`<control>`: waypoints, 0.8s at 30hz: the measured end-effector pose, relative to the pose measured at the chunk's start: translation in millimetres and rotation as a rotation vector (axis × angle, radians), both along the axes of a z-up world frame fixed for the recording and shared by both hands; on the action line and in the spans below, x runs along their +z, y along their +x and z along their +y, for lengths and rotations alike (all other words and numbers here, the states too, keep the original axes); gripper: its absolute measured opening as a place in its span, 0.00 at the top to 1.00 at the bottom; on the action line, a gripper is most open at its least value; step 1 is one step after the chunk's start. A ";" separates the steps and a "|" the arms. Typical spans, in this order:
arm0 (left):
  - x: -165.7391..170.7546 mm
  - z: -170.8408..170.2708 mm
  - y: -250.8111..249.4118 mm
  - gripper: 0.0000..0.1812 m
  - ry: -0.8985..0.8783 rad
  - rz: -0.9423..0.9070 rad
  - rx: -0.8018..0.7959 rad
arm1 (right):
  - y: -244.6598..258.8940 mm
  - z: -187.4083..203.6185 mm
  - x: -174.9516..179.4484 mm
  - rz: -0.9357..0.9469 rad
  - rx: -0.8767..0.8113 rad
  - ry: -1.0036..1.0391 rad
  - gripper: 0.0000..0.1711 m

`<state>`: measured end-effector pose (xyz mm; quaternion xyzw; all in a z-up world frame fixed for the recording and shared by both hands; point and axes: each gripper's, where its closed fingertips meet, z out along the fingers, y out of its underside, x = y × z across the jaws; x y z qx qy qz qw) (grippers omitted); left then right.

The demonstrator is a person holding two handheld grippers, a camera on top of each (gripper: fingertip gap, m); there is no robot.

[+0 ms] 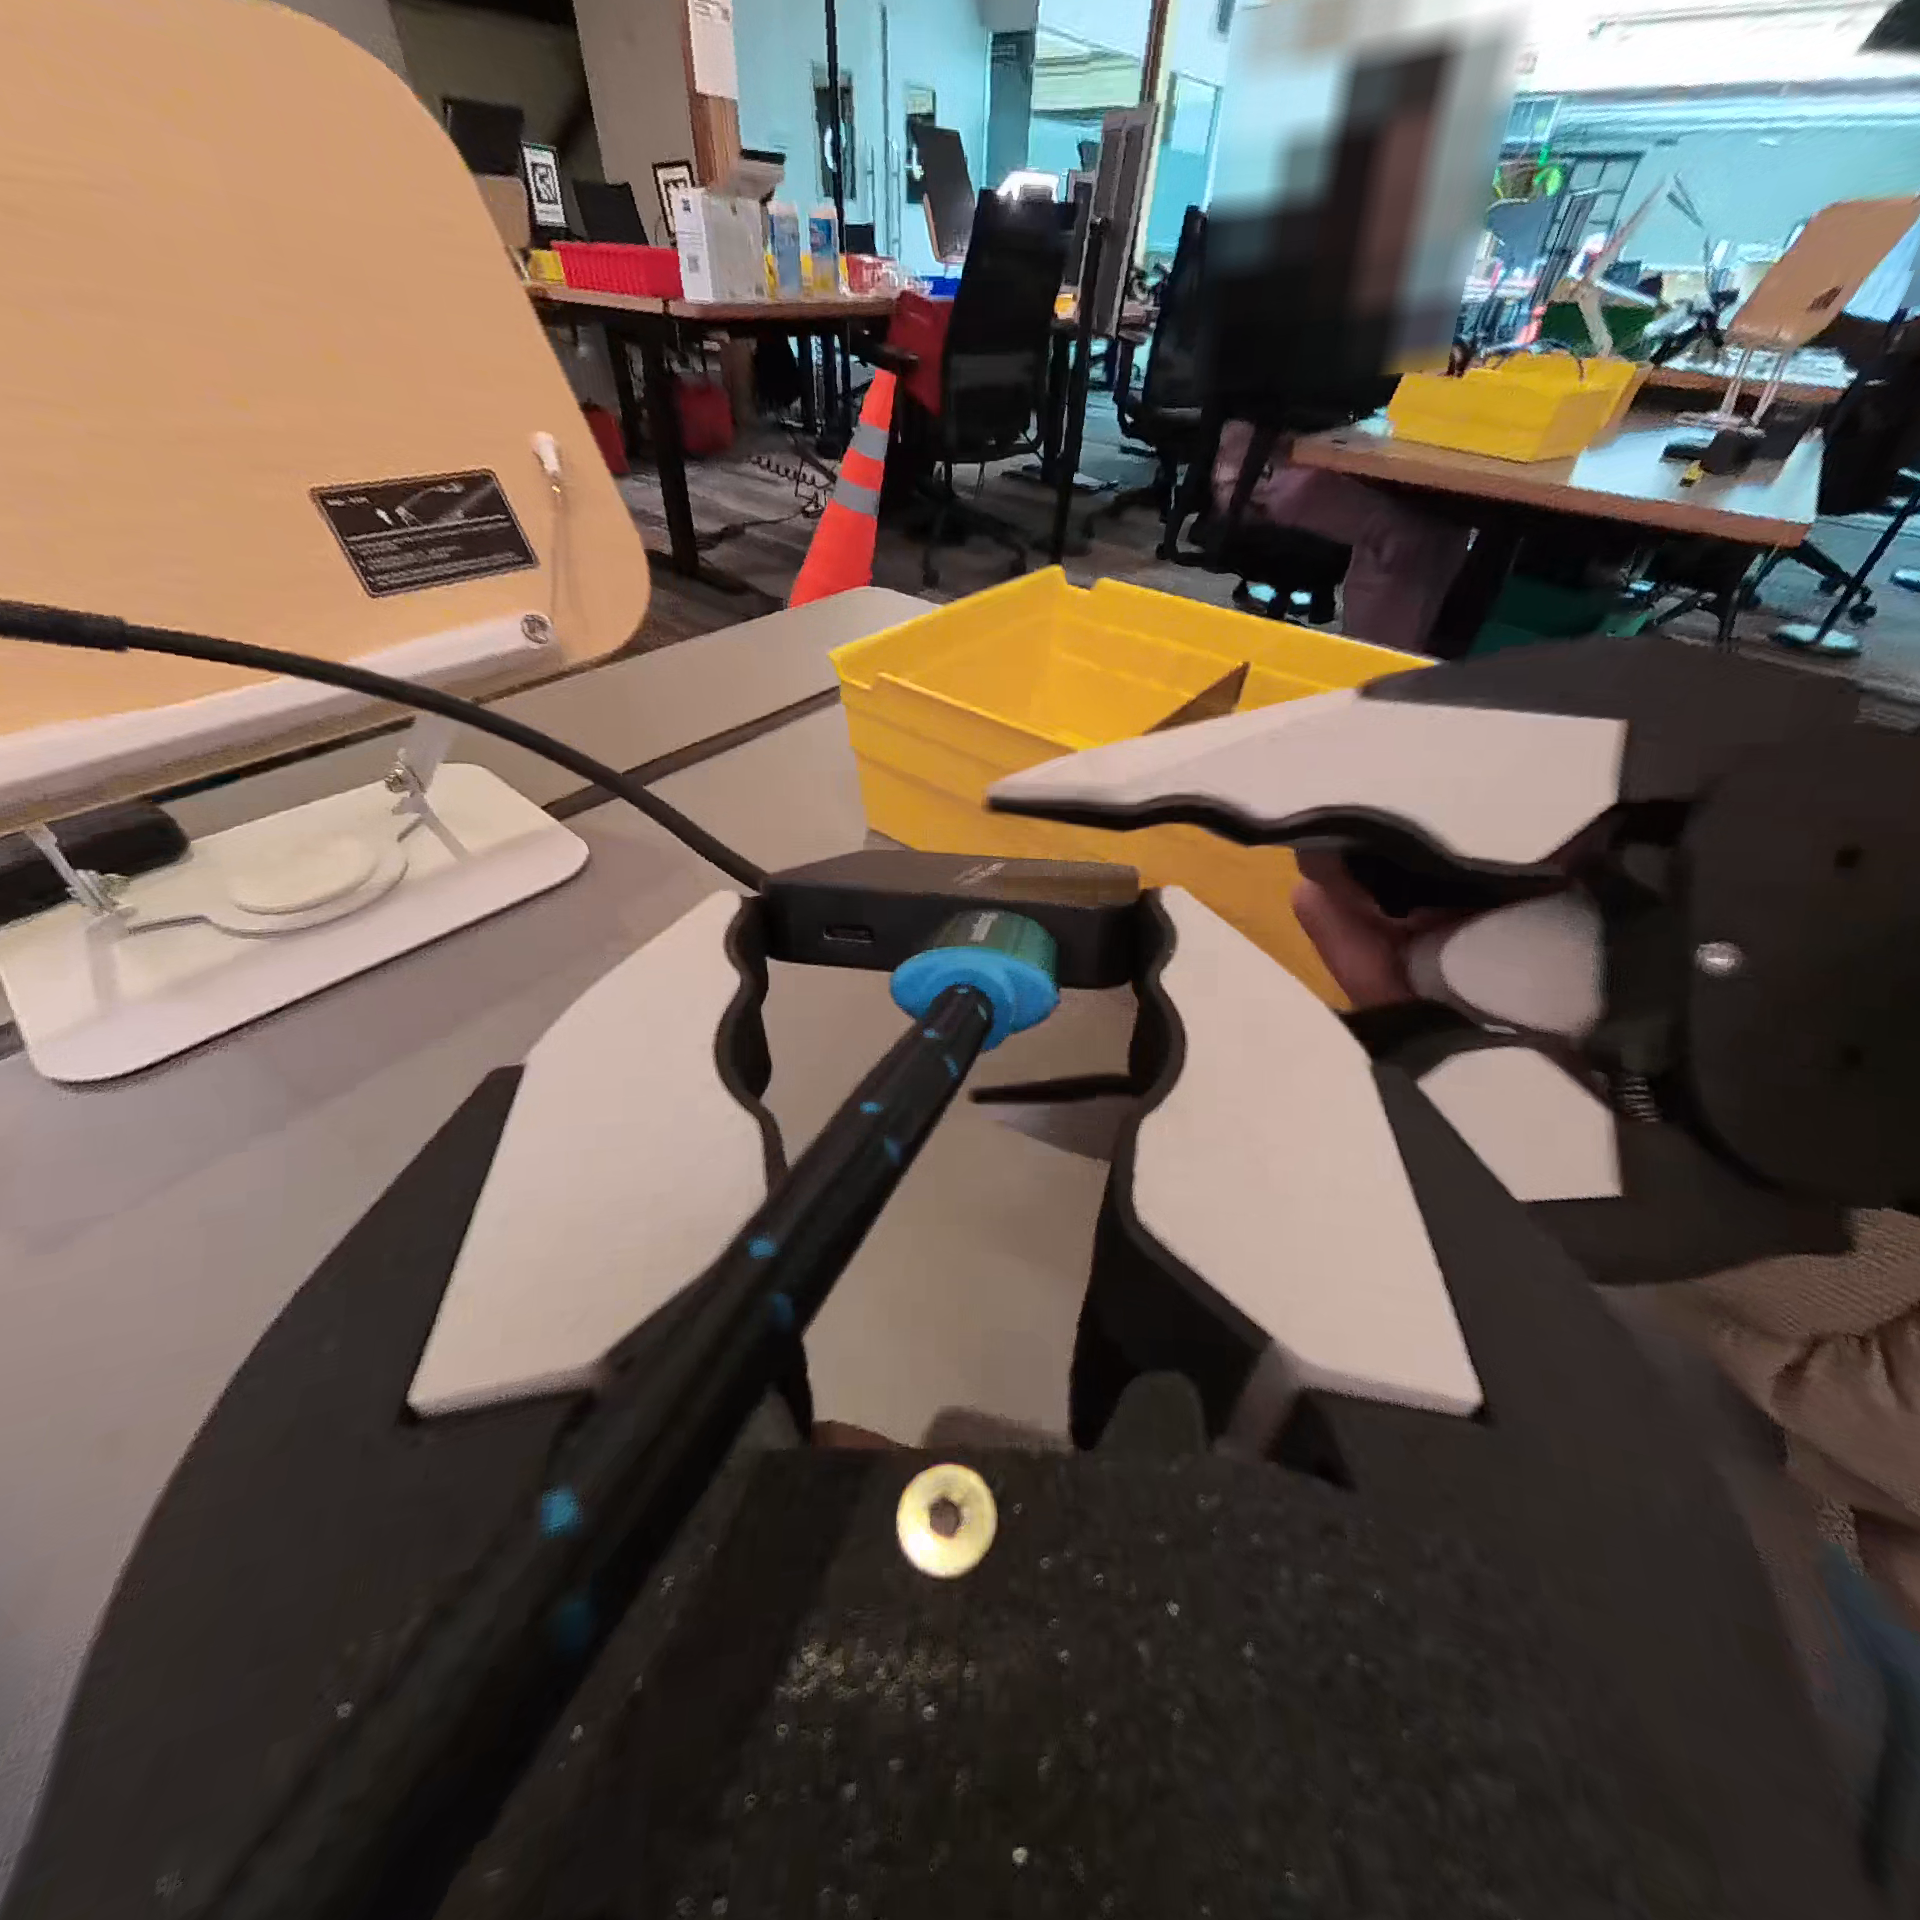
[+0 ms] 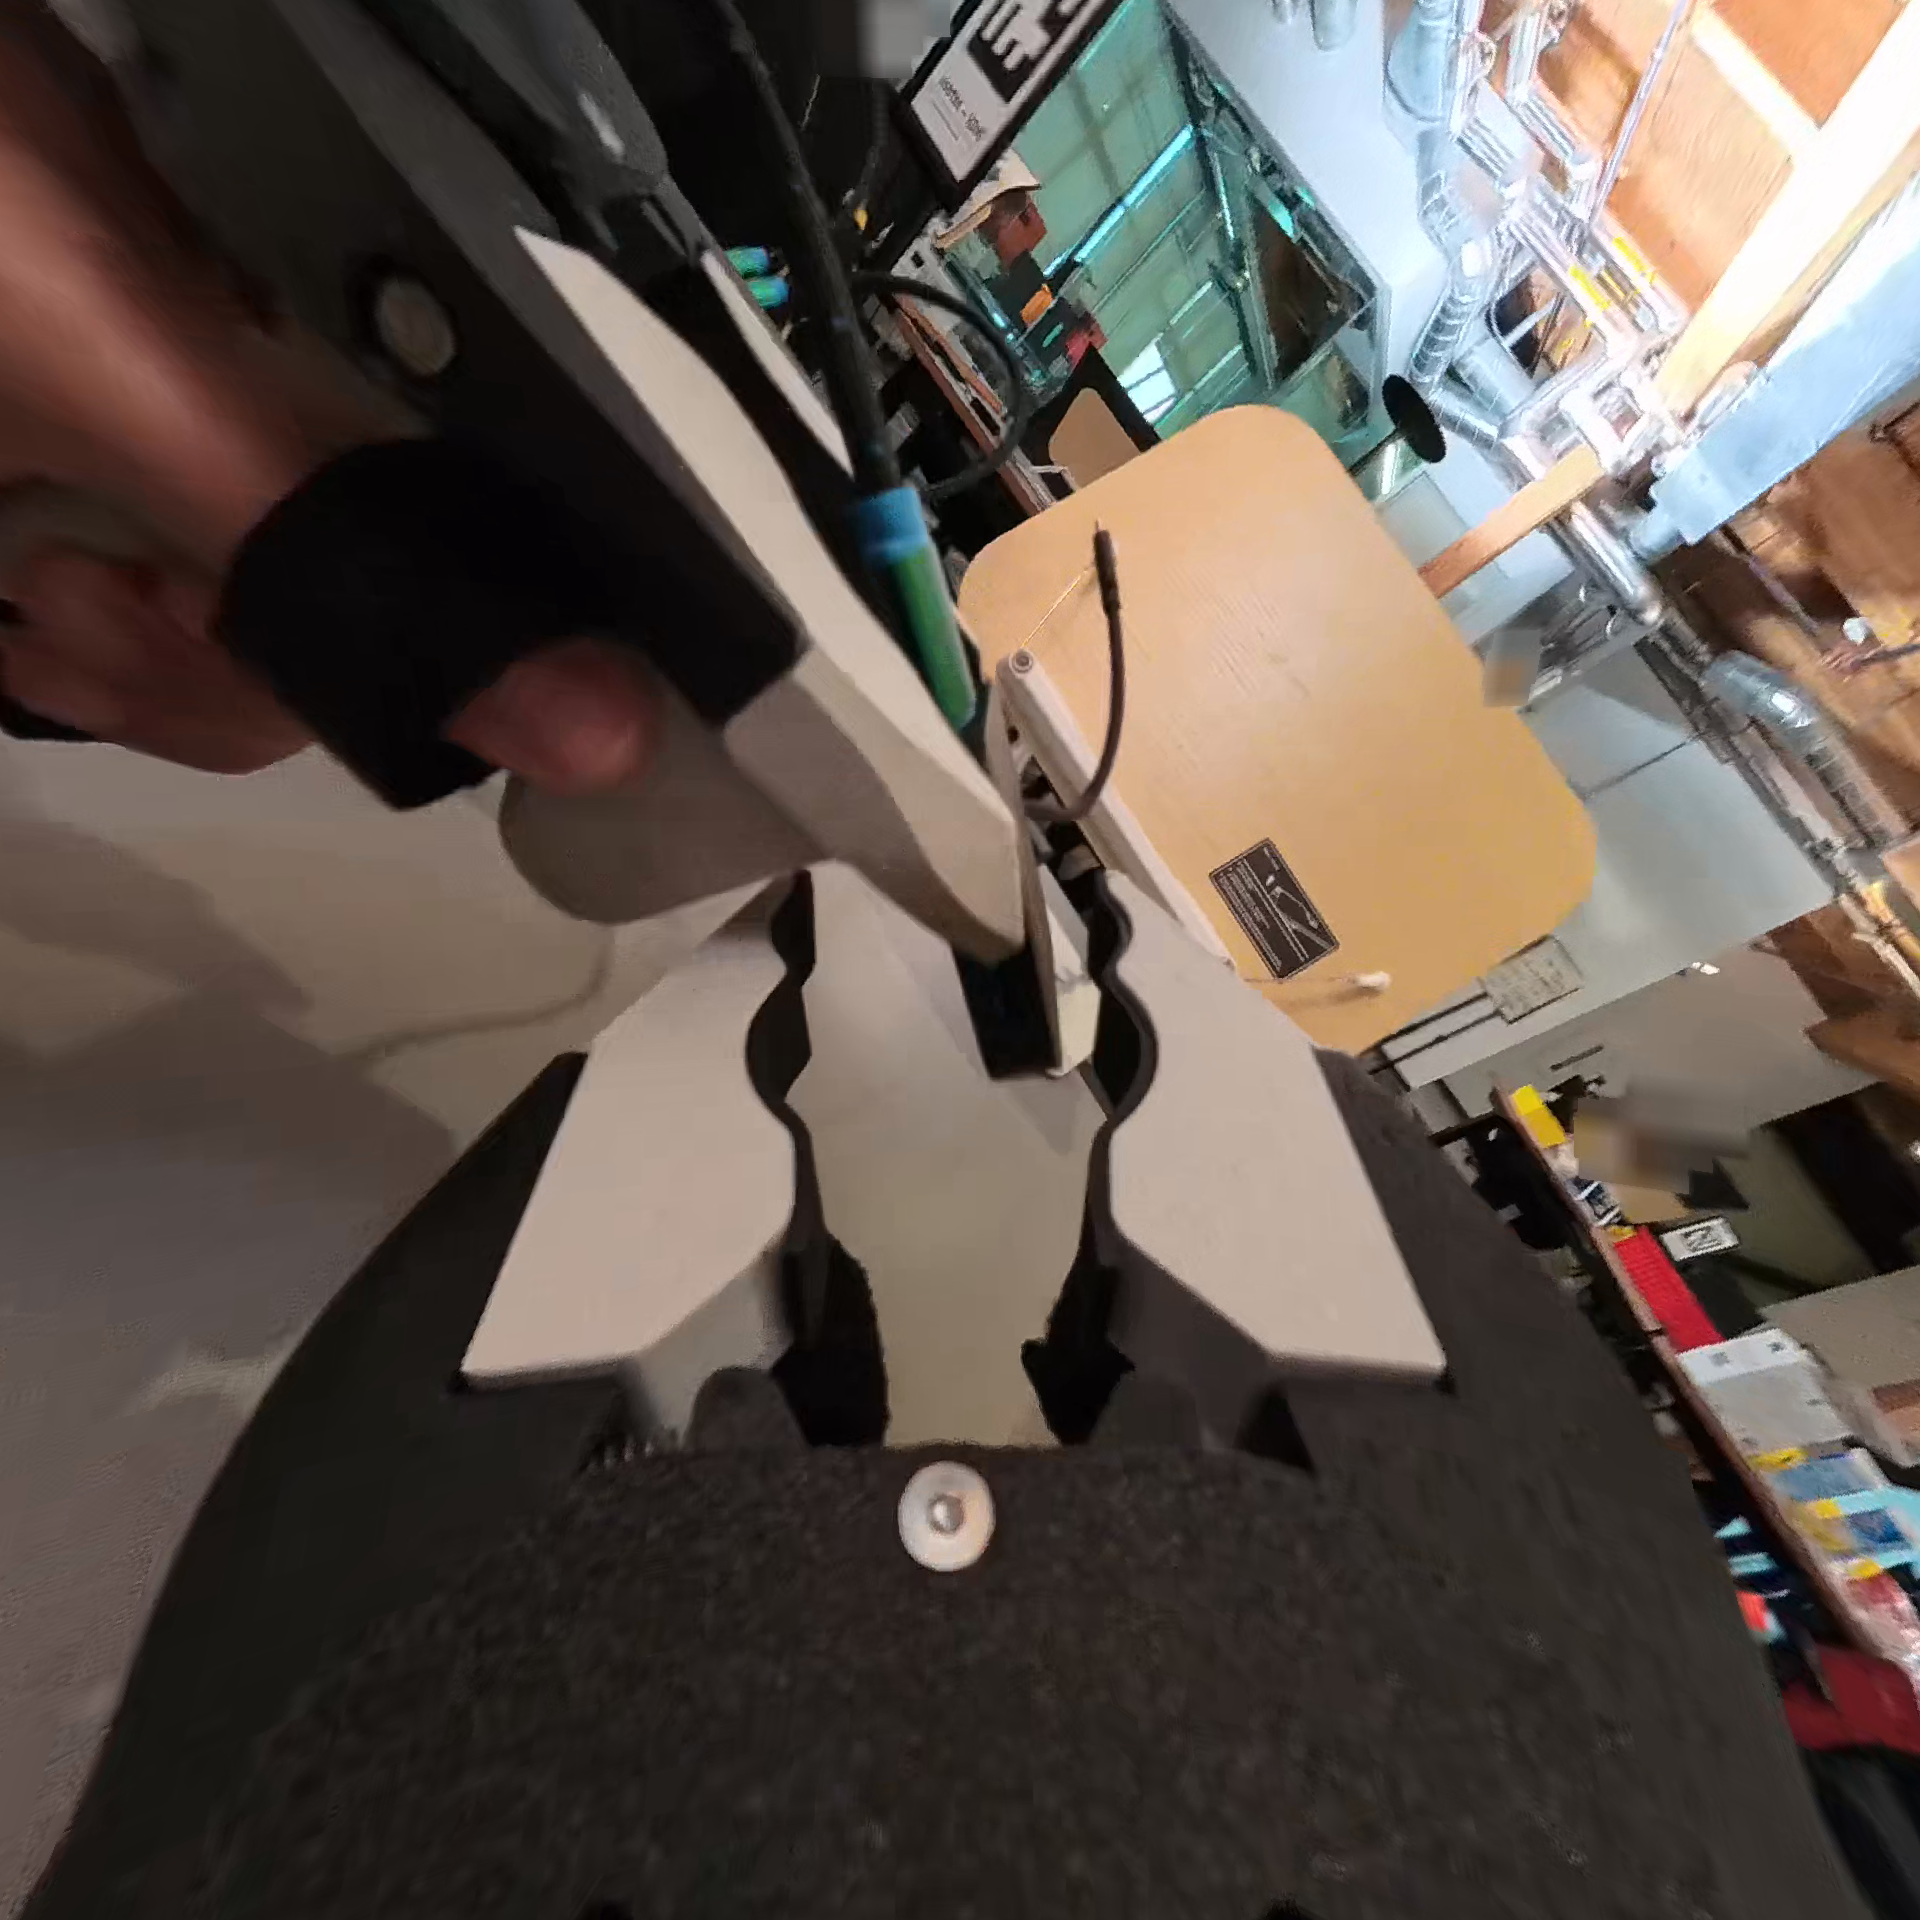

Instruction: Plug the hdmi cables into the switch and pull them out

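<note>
Braided HDMI cable [image 1: 831, 1174] ran between the left hand-held gripper [image 1: 948, 925] fingers, which pinched the switch [image 1: 935, 906] at frame centre. Plug [image 1: 987, 951] looked seated. Right hand-held gripper [image 2: 951, 966] hung spread, empty, beside the switch [image 2: 1003, 1013]. Next, probably: grip plug, pull straight.

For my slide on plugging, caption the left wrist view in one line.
Left gripper clamps the black switch with a green HDMI plug seated, right gripper open beside it.
</note>
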<state>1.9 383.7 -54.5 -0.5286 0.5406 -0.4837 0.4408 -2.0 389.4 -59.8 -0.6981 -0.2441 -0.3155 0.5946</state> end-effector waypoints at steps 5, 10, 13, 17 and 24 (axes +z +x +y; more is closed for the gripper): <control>-24.9 -5.9 -10.3 0.63 0.006 0.105 -0.006 | -1.4 6.8 -16.7 -0.143 0.021 0.027 0.93; -43.7 -6.3 -48.5 0.72 -0.035 0.105 0.003 | -9.2 8.3 -49.3 -0.178 0.042 0.007 0.93; -49.5 -5.7 -60.8 0.78 -0.086 0.095 0.005 | -21.5 10.1 -59.1 -0.228 0.059 -0.006 0.93; -56.8 -4.4 -65.3 0.87 -0.065 0.121 -0.017 | -34.6 12.6 -61.4 -0.276 0.092 -0.009 0.93; -58.1 -1.6 -69.6 0.88 -0.039 0.122 0.038 | -39.6 14.7 -67.2 -0.194 0.115 -0.047 0.93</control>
